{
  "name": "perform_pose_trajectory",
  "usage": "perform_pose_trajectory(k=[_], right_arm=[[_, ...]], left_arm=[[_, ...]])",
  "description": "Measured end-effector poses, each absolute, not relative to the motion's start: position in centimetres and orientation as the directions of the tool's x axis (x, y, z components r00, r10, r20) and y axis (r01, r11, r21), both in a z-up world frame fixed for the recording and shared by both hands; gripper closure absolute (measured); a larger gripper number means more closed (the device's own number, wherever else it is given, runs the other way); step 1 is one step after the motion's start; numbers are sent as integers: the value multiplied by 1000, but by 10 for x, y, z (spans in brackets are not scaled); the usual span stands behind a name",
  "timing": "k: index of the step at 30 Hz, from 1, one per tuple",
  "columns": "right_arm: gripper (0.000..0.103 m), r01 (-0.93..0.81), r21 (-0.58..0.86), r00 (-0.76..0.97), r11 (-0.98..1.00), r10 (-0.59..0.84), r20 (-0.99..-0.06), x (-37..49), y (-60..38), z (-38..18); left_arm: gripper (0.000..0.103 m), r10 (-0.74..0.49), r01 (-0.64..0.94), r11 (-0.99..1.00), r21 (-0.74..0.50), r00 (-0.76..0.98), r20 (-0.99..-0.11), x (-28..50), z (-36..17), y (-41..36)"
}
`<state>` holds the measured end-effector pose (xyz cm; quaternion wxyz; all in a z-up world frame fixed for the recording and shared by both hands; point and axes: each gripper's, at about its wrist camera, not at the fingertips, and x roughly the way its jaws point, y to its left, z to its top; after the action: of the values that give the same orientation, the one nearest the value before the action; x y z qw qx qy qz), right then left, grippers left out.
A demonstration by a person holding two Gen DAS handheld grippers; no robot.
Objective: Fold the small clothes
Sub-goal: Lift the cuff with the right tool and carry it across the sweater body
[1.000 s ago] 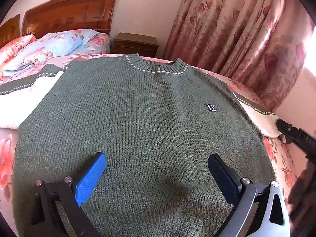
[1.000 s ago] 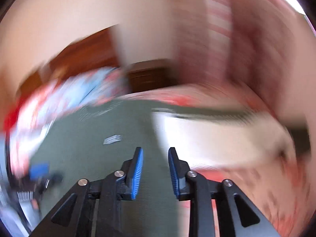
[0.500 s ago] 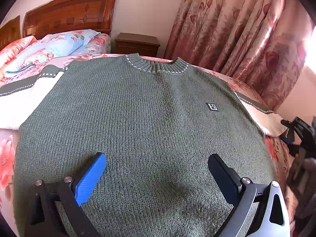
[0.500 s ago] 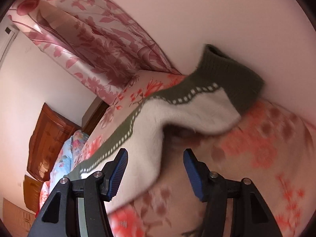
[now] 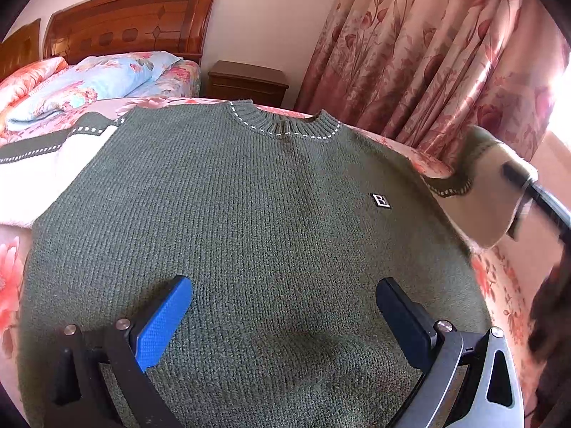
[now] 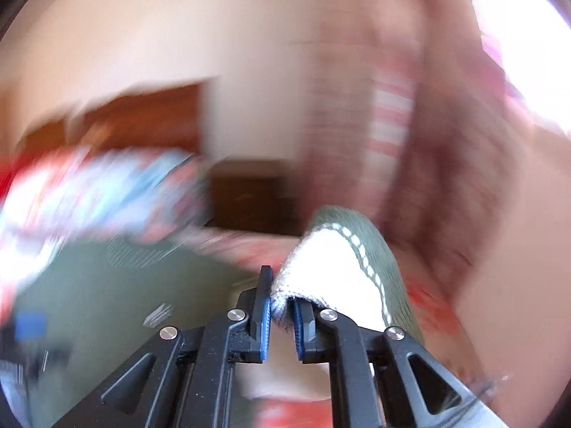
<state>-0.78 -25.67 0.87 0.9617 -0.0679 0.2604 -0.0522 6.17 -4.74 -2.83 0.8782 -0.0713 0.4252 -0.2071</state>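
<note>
A small olive-green knitted sweater with white sleeves lies flat, front up, on a floral bedspread. My left gripper is open and empty, low over the sweater's lower hem. My right gripper is shut on the white right sleeve near its green cuff and holds it lifted off the bed. In the left wrist view that raised sleeve hangs at the right edge with the right gripper on it. The other sleeve lies flat at the left.
A wooden headboard and pillows are at the far left. A brown nightstand stands behind the bed. Pink floral curtains hang at the right. The right wrist view is motion-blurred.
My right gripper closed on the right sleeve and lifted it up off the bed, swinging toward the sweater's body. The left gripper has stayed put and open.
</note>
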Motion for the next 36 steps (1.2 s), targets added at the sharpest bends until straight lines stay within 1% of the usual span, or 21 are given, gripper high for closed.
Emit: perform_pose_trajectory(k=[1, 2, 3, 5, 6, 8, 10, 13, 15, 18, 20, 22, 23, 25, 27, 29, 31, 34, 35, 36], right_arm=[[89, -9, -210, 848, 978, -103, -520, -6, -234, 0], [86, -114, -266, 818, 957, -61, -571, -3, -205, -15], [83, -156, -292, 799, 944, -53, -600, -2, -192, -26], [82, -194, -319, 760, 928, -64, -647, -3, -175, -47], [82, -191, -312, 747, 931, -68, -661, -4, -177, -52], [77, -165, -265, 732, 950, -63, -679, -10, -189, -55], [75, -149, -223, 723, 963, -48, -689, -22, -201, -56], [75, -140, -162, 713, 977, -14, -701, -44, -218, -63], [75, -135, -104, 701, 985, 21, -713, -58, -226, -70], [75, -102, -52, 691, 993, 33, -722, -78, -237, -78], [75, -76, 0, 713, 997, 54, -699, -89, -249, -77], [75, -41, 44, 719, 998, 60, -692, -92, -261, -78], [75, -16, 63, 722, 998, 55, -690, -93, -267, -78], [75, 17, 98, 730, 995, 55, -681, -96, -277, -79], [75, 30, 112, 742, 993, 53, -668, -100, -284, -77], [75, 32, 132, 750, 991, 63, -659, -98, -285, -72], [75, 41, 144, 754, 989, 64, -654, -98, -287, -69], [75, 56, 149, 745, 987, 58, -664, -95, -290, -69], [74, 60, 147, 742, 987, 54, -668, -94, -290, -69], [74, 61, 145, 742, 987, 52, -669, -94, -289, -69]], left_arm=[[0, -433, 302, 900, -313, 552, -712, 62, -28, -45], [0, -440, 301, 897, -323, 552, -708, 62, -28, -44], [0, -444, 300, 895, -328, 552, -706, 62, -28, -43], [0, -448, 300, 894, -333, 551, -704, 61, -28, -42], [0, -447, 301, 894, -332, 551, -704, 61, -27, -42], [0, -448, 301, 894, -333, 551, -704, 61, -27, -42], [0, -450, 300, 893, -336, 551, -703, 60, -27, -41], [0, -452, 287, 892, -349, 553, -700, 60, -25, -39], [0, -435, 279, 900, -334, 556, -708, 59, -19, -43], [0, -425, 359, 900, -247, 595, -682, 45, 6, -67], [0, -429, 433, 885, -169, 621, -656, 34, 23, -91], [0, -461, 517, 849, -110, 623, -633, 25, 40, -123], [0, -474, 545, 833, -98, 610, -636, 24, 44, -134], [0, -479, 606, 794, -55, 566, -671, 26, 46, -165], [0, -443, 647, 762, 26, 550, -708, 29, 38, -193], [0, -399, 664, 741, 94, 549, -734, 33, 27, -211], [0, -372, 692, 711, 123, 519, -769, 39, 18, -230], [0, -308, 687, 700, 196, 537, -785, 45, 8, -246], [0, -303, 688, 700, 192, 529, -793, 49, 5, -247], [0, -306, 685, 711, 158, 504, -808, 55, 4, -244]])
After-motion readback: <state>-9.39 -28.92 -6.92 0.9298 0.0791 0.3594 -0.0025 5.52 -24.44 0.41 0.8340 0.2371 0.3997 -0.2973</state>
